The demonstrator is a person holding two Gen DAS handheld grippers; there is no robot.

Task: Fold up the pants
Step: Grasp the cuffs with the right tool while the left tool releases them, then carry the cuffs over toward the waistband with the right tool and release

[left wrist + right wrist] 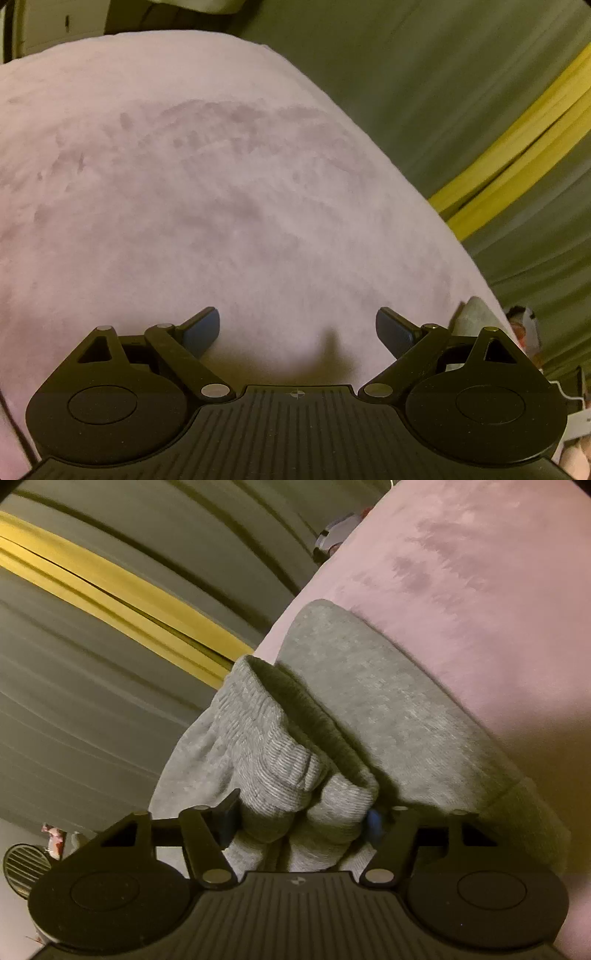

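A: Right gripper (301, 823): jaws closed onto a bunched ribbed cuff or waistband of the grey pants (369, 686). Fabric fills the gap between the fingers. Left gripper (297, 330): jaws spread wide, nothing between them, hanging over the pink blanket (184, 184).

B: Where do the pants lie?

A: In the right wrist view they run from the gripper toward 1 o'clock, flat on the blanket; the gathered band droops off its edge toward 10 o'clock. In the left wrist view only a grey scrap shows at 4 o'clock.

B: Handling?

A: Soft knit, light, limp, I'd judge. It will sag from a single hold. The ribbed band is thickest, so best gripped there, with the left taking the opposite end of it.

B: Containers?

A: None seen. Grey floor with a yellow stripe (110, 587) beyond.
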